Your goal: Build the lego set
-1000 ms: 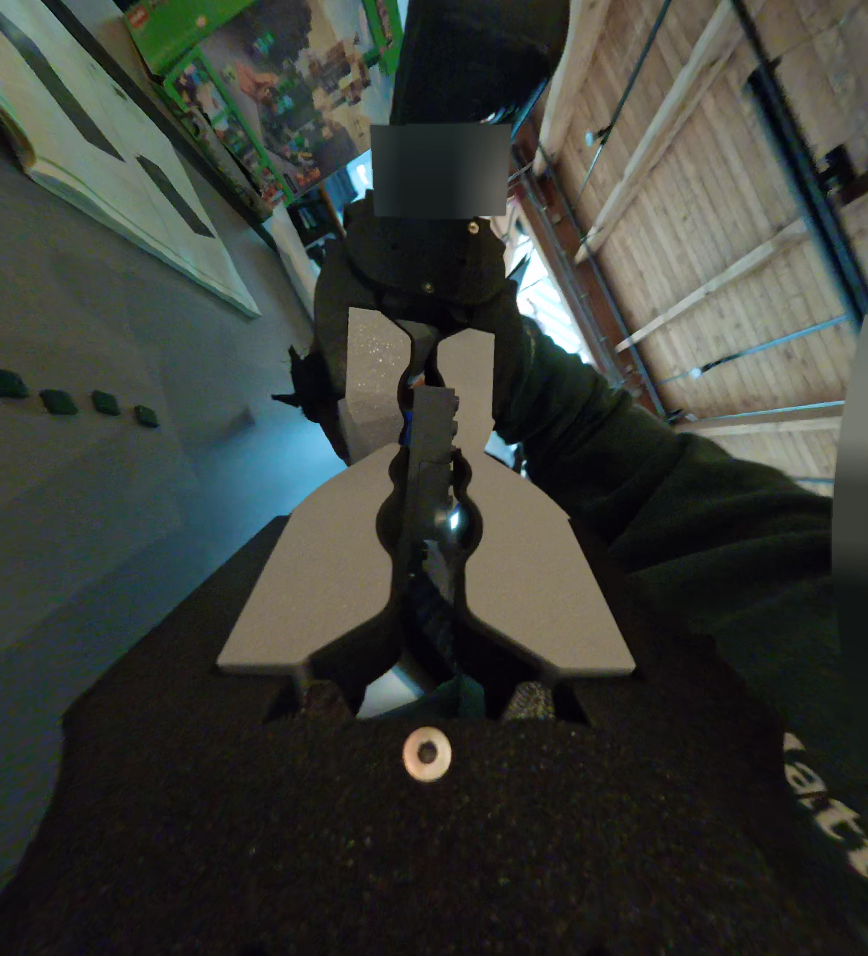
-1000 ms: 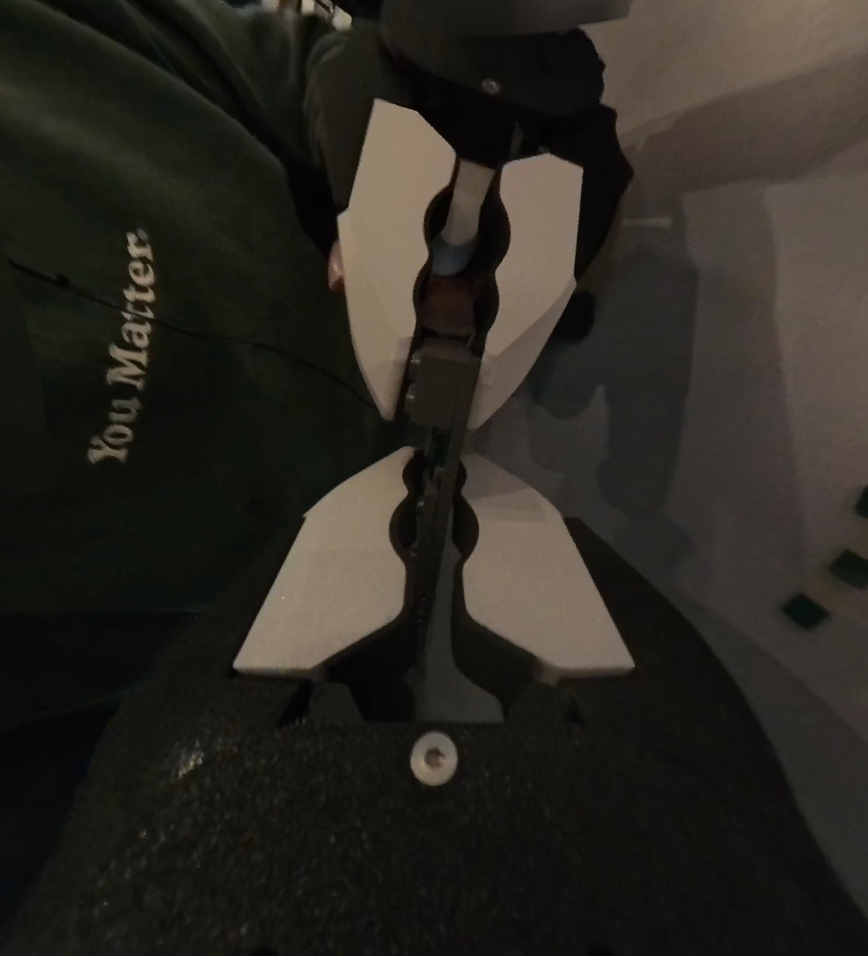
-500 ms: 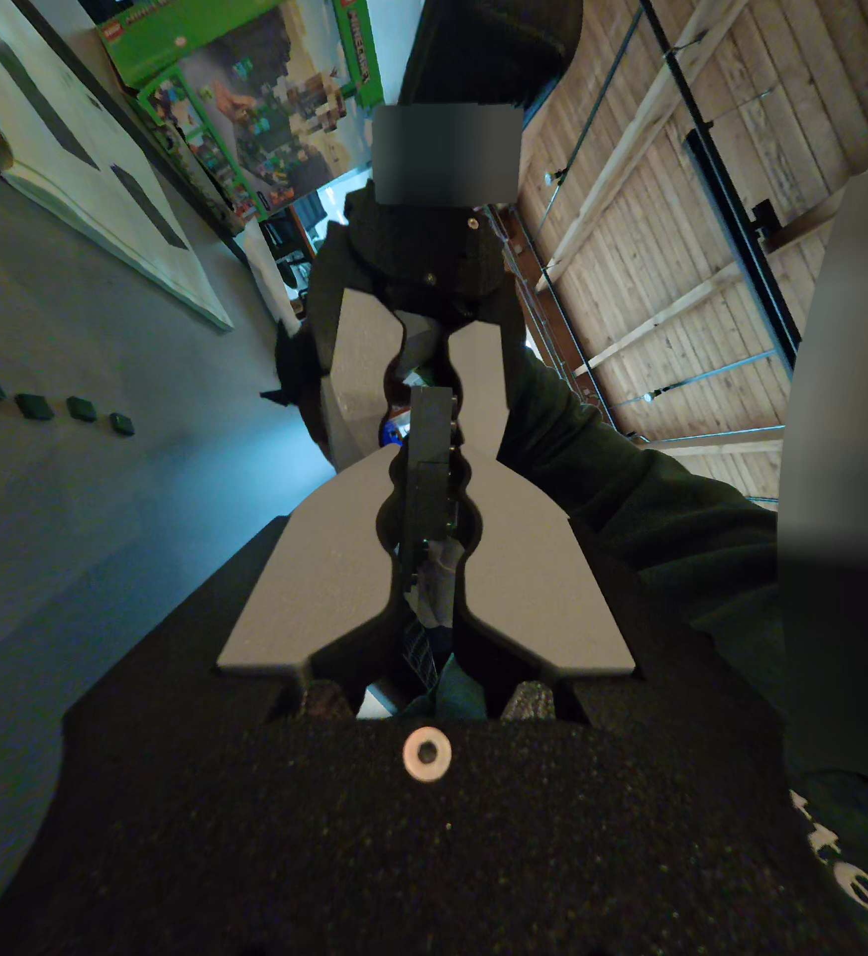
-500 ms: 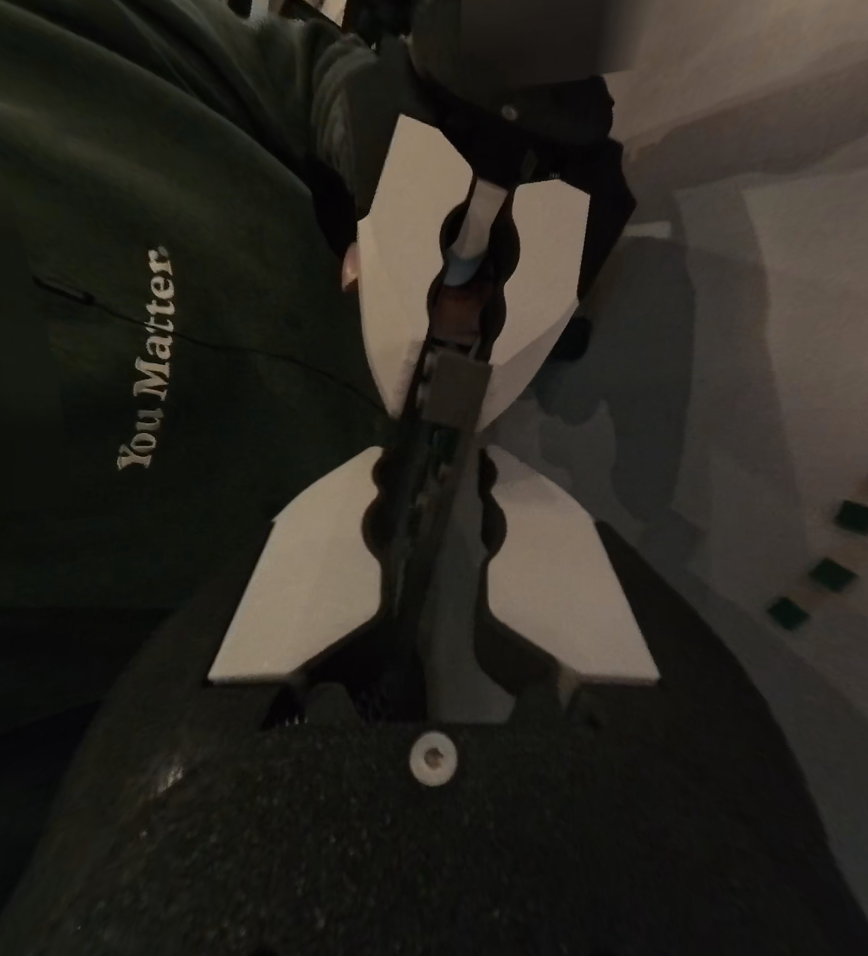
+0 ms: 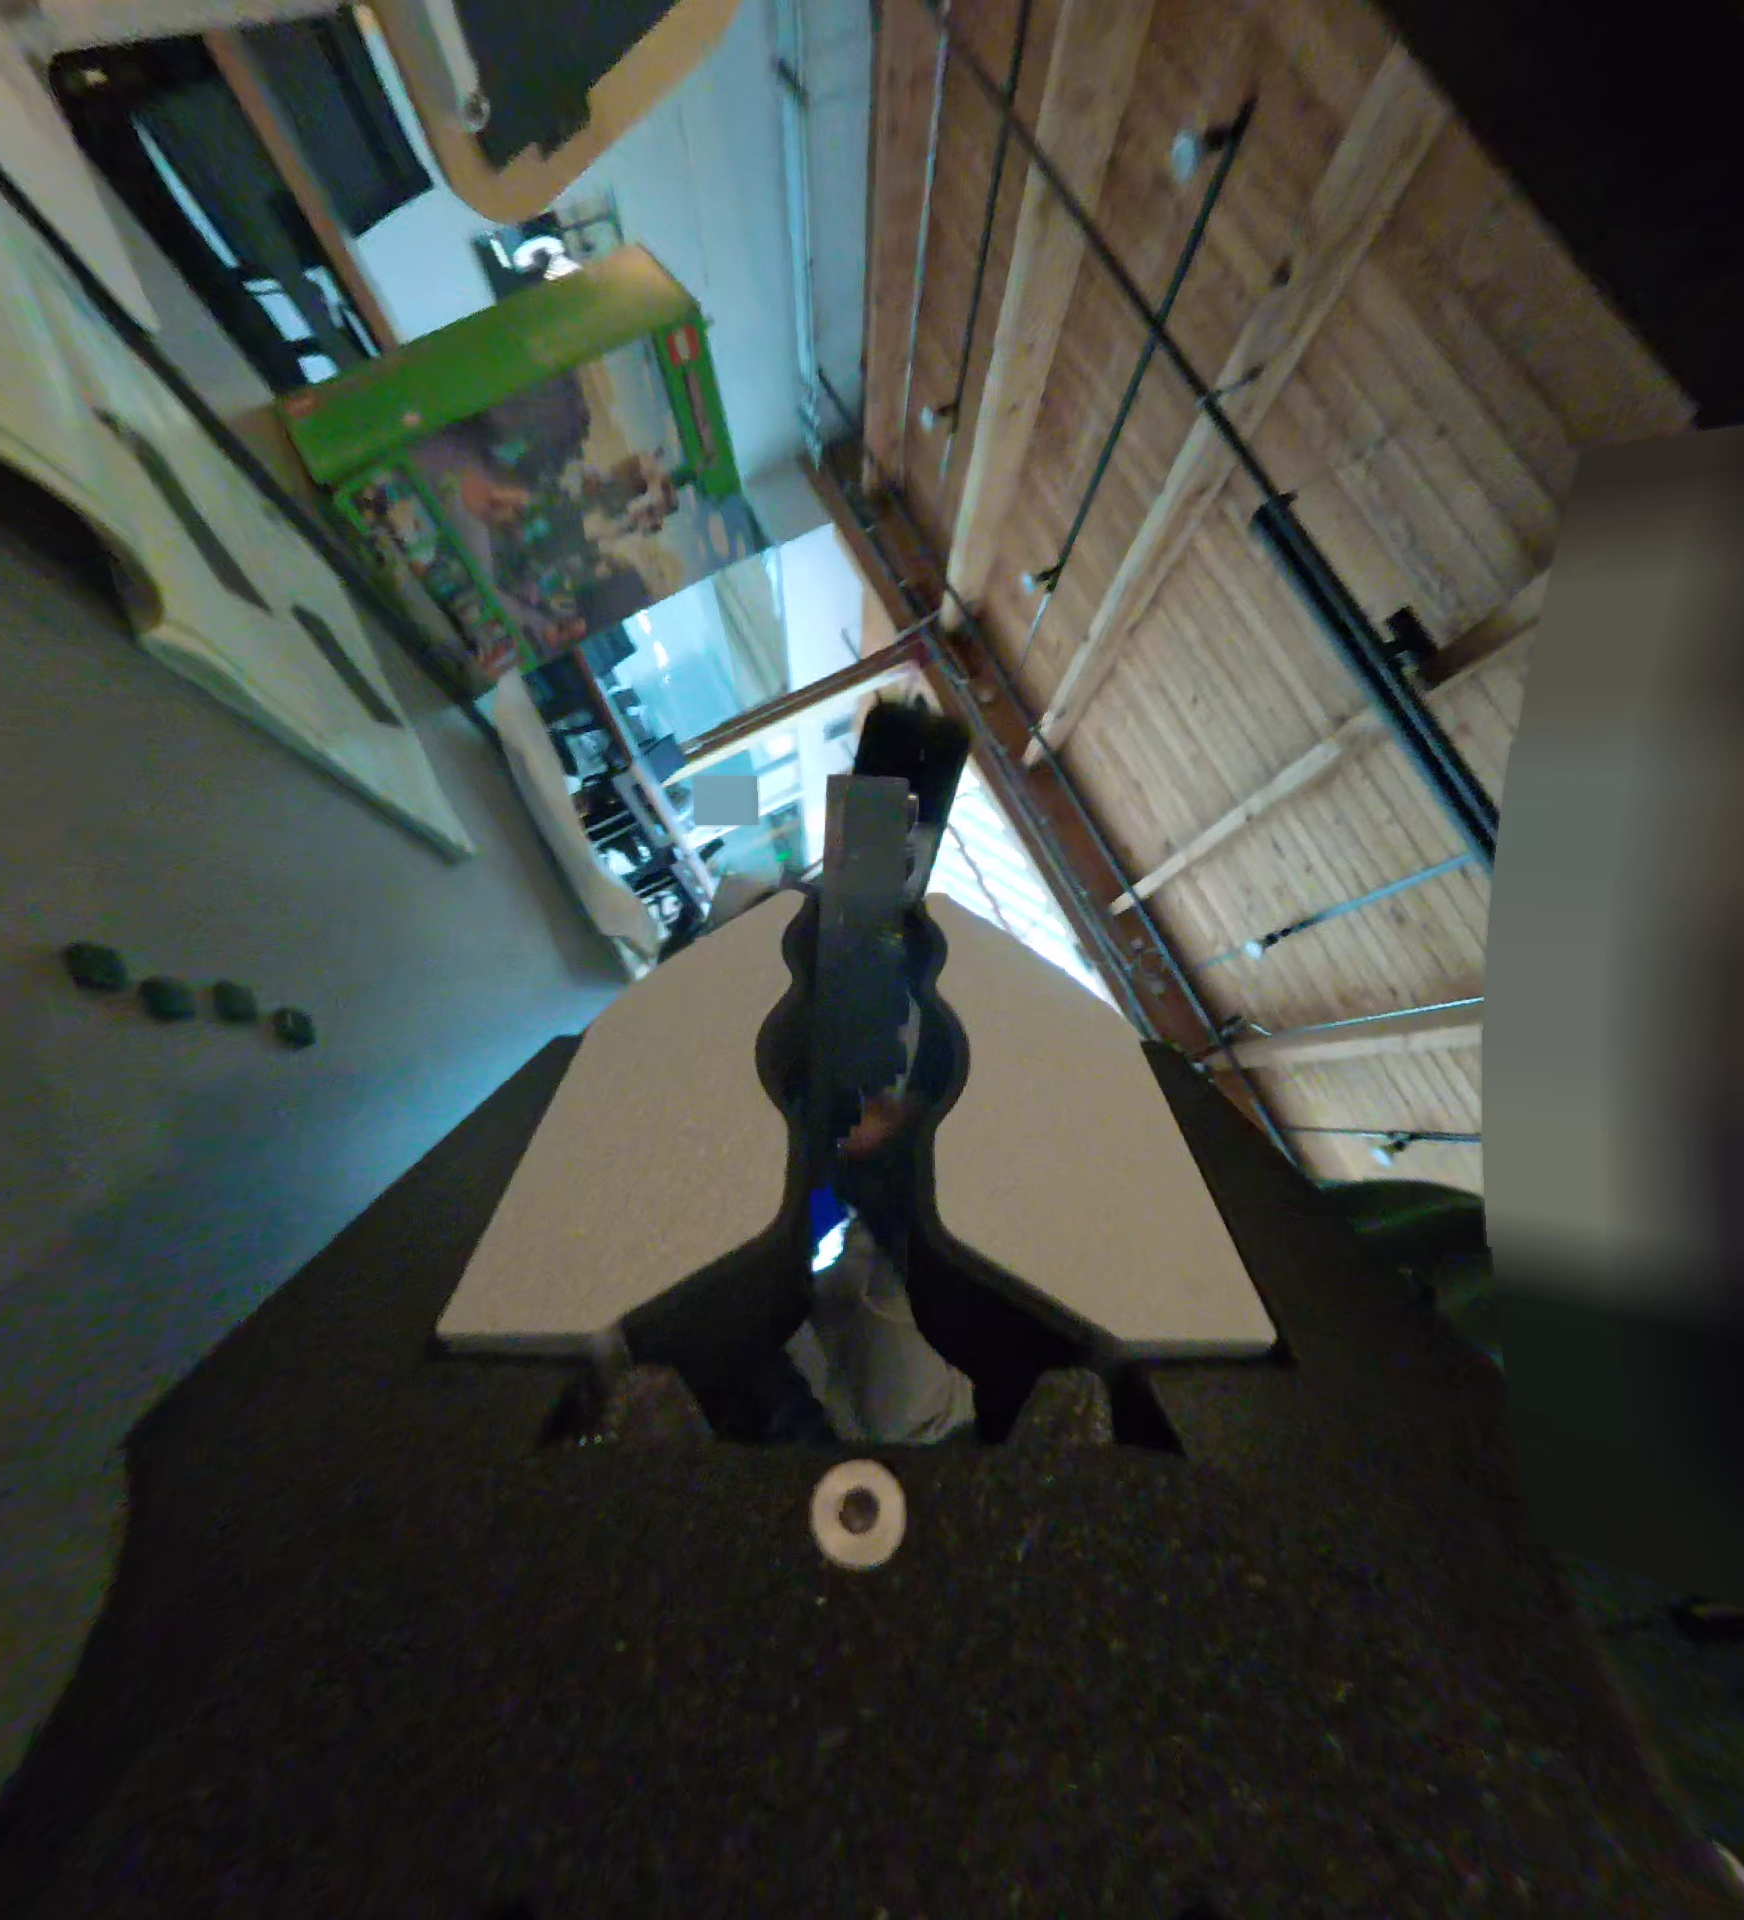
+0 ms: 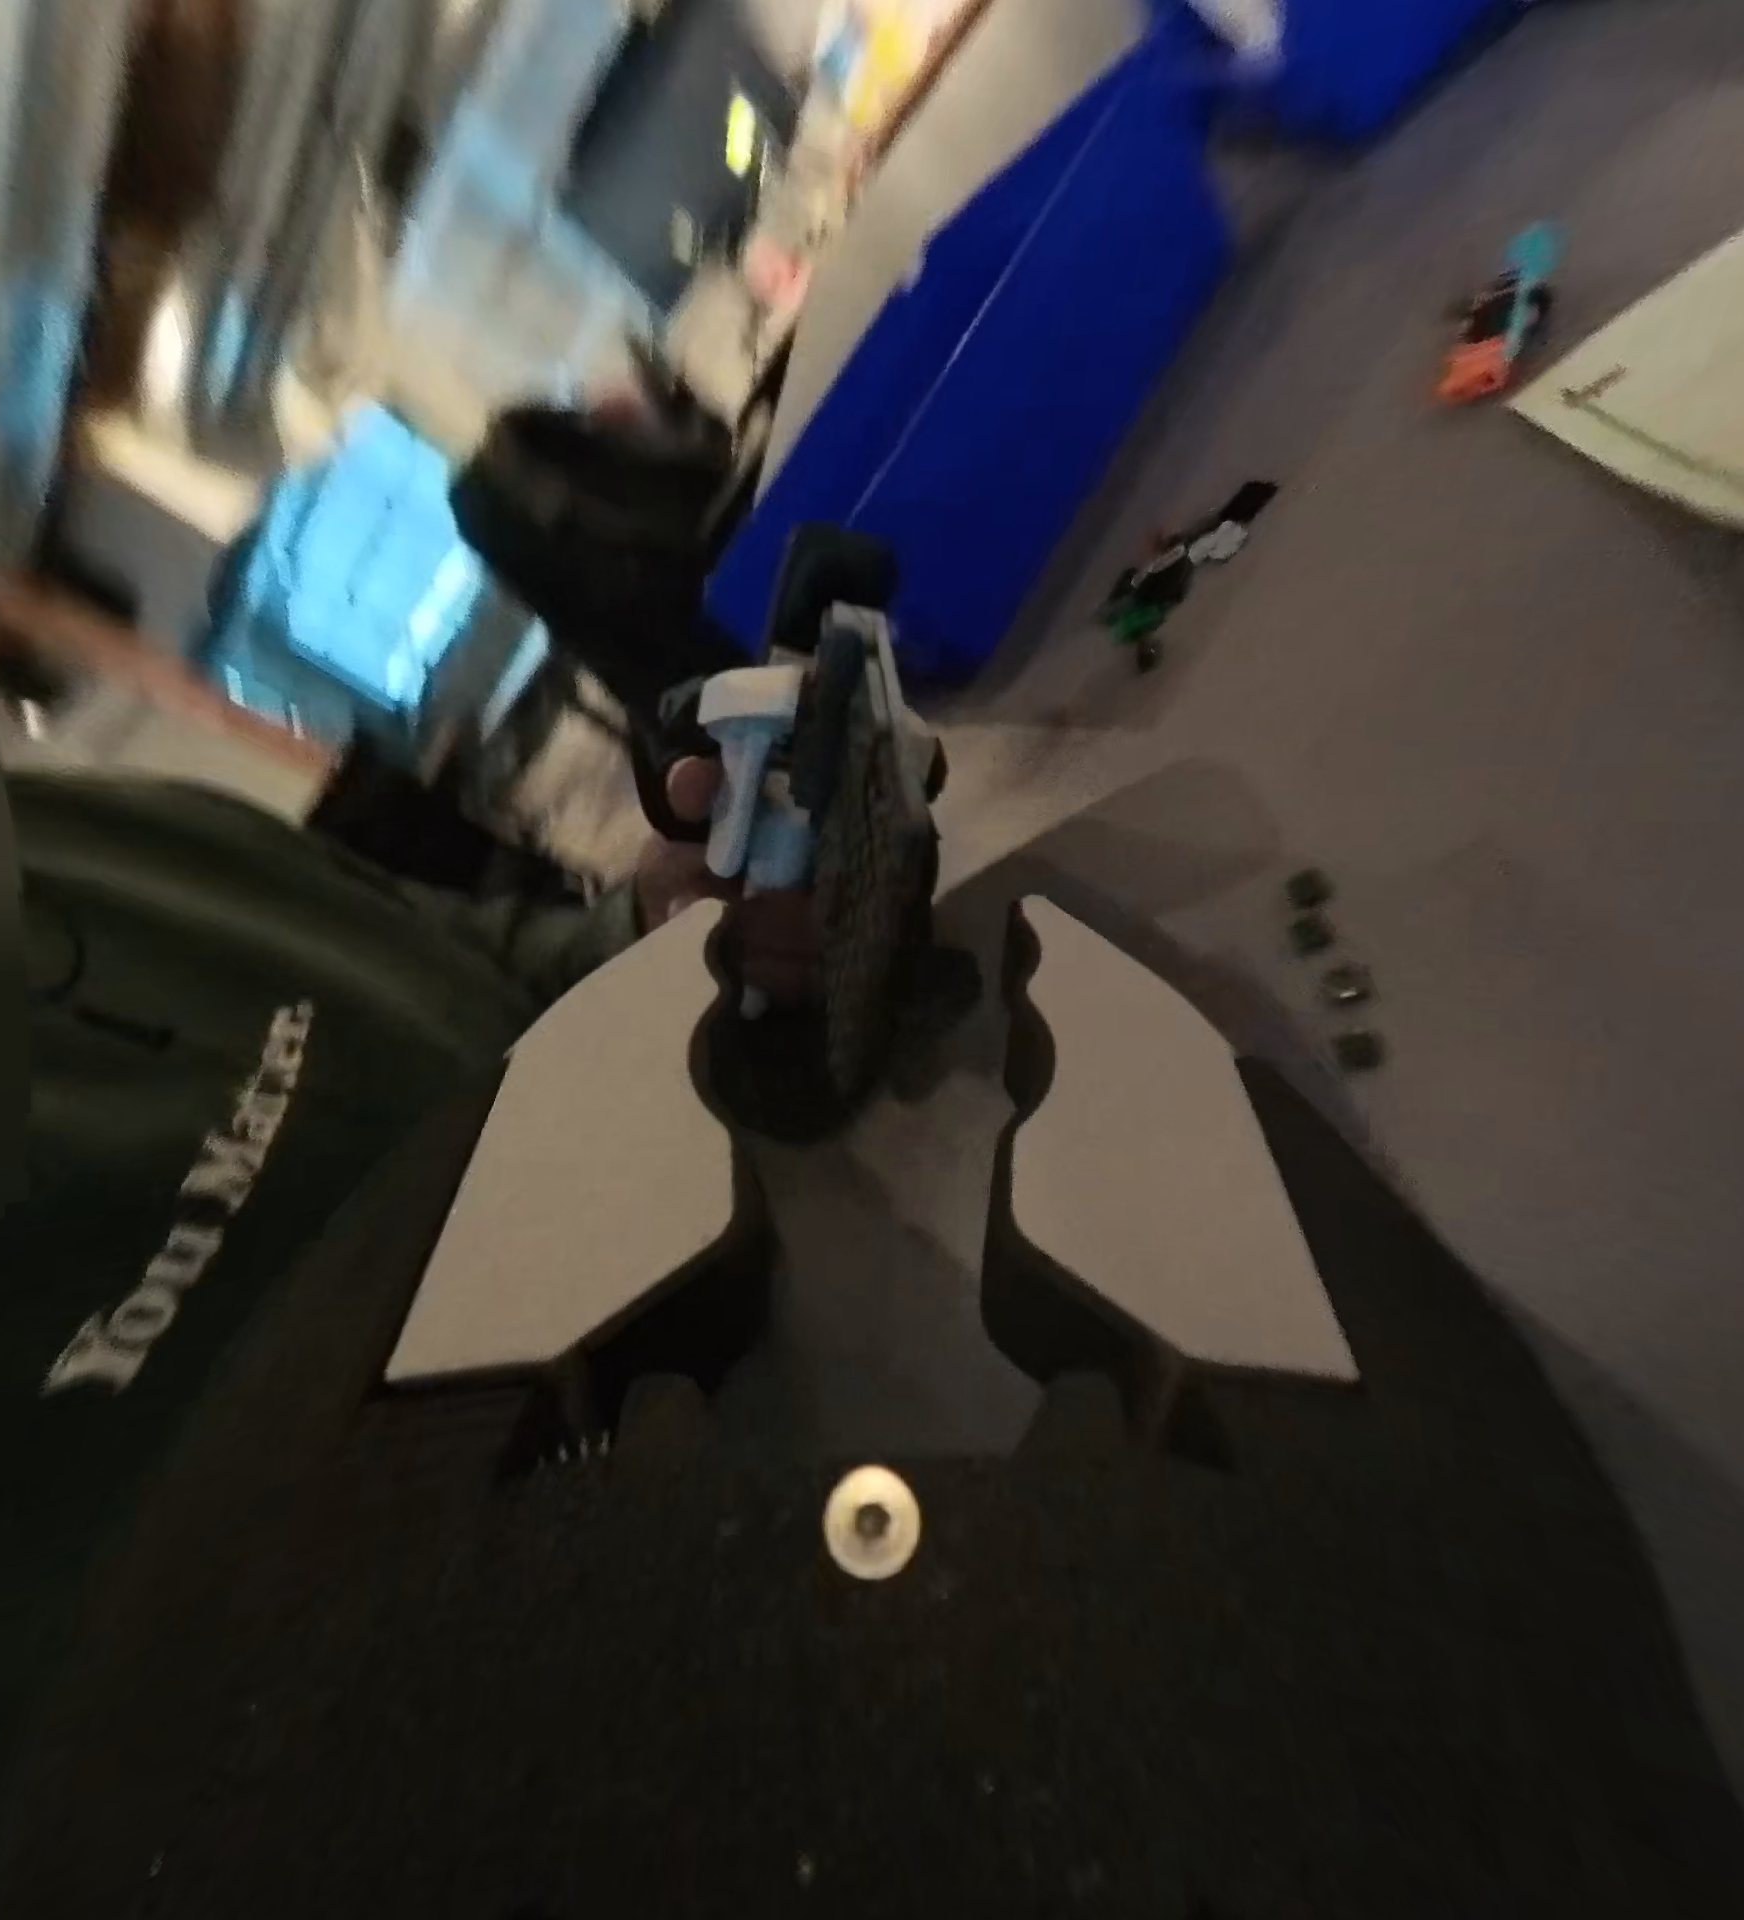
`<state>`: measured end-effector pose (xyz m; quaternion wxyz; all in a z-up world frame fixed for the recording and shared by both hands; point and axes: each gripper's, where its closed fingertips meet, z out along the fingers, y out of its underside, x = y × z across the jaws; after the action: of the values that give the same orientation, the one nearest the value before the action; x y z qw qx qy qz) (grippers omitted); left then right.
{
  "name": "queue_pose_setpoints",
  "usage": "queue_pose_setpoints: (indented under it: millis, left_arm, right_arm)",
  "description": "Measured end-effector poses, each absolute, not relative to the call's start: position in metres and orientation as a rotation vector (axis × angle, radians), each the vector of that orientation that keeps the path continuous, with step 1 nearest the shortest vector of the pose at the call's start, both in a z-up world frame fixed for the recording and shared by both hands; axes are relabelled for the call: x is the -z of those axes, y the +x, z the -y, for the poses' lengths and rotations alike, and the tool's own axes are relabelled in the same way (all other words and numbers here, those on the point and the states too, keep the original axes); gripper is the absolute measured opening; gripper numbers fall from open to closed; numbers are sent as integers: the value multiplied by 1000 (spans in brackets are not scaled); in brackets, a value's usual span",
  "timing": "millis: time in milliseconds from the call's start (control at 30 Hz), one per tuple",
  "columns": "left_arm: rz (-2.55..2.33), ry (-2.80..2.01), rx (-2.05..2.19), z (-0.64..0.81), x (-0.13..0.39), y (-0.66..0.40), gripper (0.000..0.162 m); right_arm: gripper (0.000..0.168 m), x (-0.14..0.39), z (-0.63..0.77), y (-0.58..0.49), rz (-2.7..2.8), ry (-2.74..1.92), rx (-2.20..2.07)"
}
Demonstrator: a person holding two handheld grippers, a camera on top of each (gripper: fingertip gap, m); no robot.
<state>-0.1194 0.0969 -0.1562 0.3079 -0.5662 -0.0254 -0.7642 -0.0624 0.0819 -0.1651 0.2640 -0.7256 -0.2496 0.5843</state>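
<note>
In the left wrist view my left gripper is shut on a dark grey plate held edge-on, with brown and blue bits behind it between the fingers. The right gripper does not show there. In the blurred right wrist view my right gripper has its jaws well apart. A small build of a dark studded plate with white, light blue and brown parts stands between the fingertips, close to the left finger. I cannot tell what holds it there.
Several small green tiles lie in a row on the grey table, also in the right wrist view. An open booklet and a green set box stand behind. A blue bin and loose pieces lie farther off. About 7 centimeters separates my left fingertips from my right.
My right gripper has opened and drawn away from the left one. Each gripper has left the other's view. Both views have swung round.
</note>
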Motion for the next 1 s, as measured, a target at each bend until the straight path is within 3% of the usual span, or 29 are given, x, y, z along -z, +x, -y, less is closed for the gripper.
queue_pose_setpoints:
  millis: [200,433,1000]
  left_arm:
    - [1,-1457,2038,-89,147,-107,16]
    - [-123,-1436,1949,-81,137,-101,16]
    - [-174,-1343,1901,-76,122,-106,16]
  right_arm:
    - [47,167,-63,-84,534,-1889,-1577]
    - [13,161,-61,-89,529,-1864,-1565]
    - [8,148,-53,-94,558,-1790,-1583]
